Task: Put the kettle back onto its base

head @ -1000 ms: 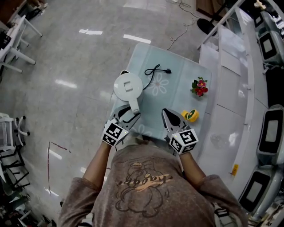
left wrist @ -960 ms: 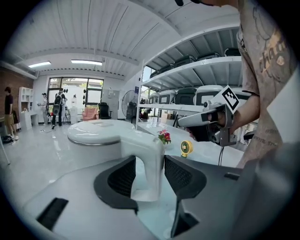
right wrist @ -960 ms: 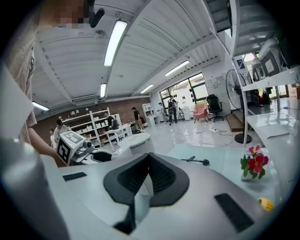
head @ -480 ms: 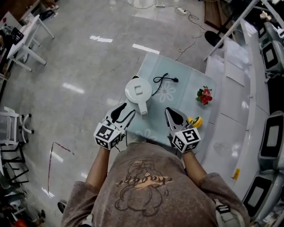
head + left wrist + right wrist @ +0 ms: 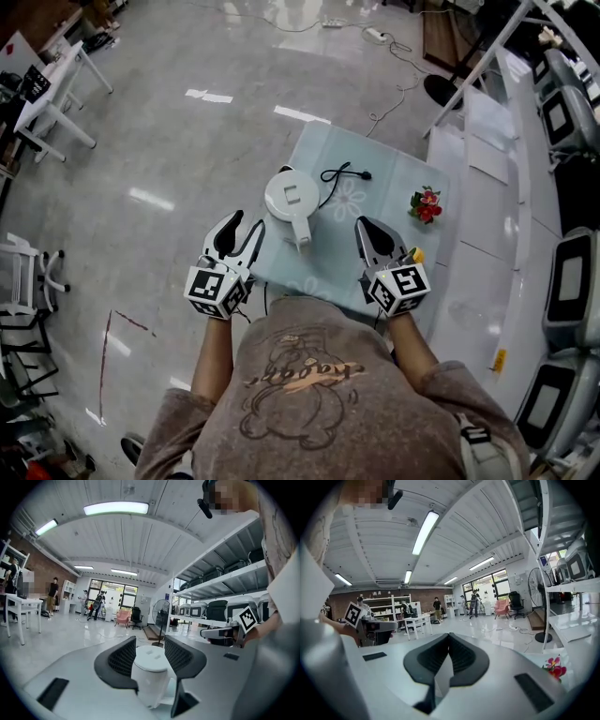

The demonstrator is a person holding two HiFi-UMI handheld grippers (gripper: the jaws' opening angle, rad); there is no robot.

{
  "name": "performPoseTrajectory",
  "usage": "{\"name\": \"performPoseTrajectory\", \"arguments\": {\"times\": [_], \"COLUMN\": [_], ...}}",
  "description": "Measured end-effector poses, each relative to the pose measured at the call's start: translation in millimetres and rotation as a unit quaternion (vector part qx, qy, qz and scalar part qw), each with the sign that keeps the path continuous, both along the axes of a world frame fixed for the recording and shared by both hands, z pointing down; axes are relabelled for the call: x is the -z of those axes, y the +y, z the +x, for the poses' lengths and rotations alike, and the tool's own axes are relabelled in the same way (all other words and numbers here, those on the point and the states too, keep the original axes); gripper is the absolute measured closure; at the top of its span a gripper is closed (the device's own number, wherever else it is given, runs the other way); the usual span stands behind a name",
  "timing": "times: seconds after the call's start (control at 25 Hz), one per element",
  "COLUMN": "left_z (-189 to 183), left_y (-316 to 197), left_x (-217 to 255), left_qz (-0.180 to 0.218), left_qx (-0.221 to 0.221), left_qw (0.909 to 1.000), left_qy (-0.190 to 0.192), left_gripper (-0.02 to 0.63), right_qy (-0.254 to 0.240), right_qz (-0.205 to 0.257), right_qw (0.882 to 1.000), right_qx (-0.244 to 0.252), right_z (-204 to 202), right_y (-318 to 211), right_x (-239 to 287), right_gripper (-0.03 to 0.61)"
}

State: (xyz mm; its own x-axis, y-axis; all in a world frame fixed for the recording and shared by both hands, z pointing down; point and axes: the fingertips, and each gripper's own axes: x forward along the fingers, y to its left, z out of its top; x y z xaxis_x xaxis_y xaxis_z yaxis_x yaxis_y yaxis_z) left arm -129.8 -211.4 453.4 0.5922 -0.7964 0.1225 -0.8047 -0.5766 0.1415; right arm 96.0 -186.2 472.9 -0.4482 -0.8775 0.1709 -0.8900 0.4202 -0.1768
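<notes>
Jaws apart, left gripper (image 5: 241,227) has drawn back off the kettle (image 5: 292,197); right gripper (image 5: 367,230) stays closed.

Smooth white plastic kettle (image 5: 292,197); pale, glossy table top (image 5: 394,187); polished, reflective floor (image 5: 141,122); matt cloth shirt (image 5: 309,412).

Free: bench (image 5: 386,186) centre, bare between kettle (image 5: 292,198) and red flowers (image 5: 425,203). Obstacle: black cord (image 5: 339,174) just behind kettle.

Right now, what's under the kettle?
The kettle stands on the table; a black cord runs out from beneath it. Its body covers whatever sits directly under it.
</notes>
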Motion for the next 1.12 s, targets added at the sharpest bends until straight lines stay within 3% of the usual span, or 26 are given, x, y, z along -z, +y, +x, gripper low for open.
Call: {"name": "performPoseTrajectory", "arguments": {"times": [0.16, 0.36, 0.52, 1.12], "left_z": [2.9, 1.5, -1.9, -5.2], "left_y": [1.9, 4.4, 5.6, 10.7], "left_x": [-3.6, -15.4, -17.5, -29.2], "left_qz": [-0.002, 0.004, 0.001, -0.028], "left_qx": [0.007, 0.014, 0.021, 0.034], "left_qw": [0.9999, 0.9993, 0.9994, 0.9989], "left_qy": [-0.013, -0.035, -0.029, -0.014], "left_gripper": [0.430, 0.536, 0.571, 0.594], "right_qy": [0.008, 0.006, 0.005, 0.000], "right_qz": [0.005, 0.001, -0.003, -0.014], "right_qw": [1.000, 1.000, 1.000, 1.000], "right_qx": [-0.003, -0.005, -0.009, -0.019], "right_z": [-1.5, -5.4, -6.9, -5.2], "right_y": [-1.5, 2.0, 4.9, 7.9], "right_x": [-1.7, -7.1, -8.7, -16.6], "right_gripper": [0.581, 0.581, 0.581, 0.583]}}
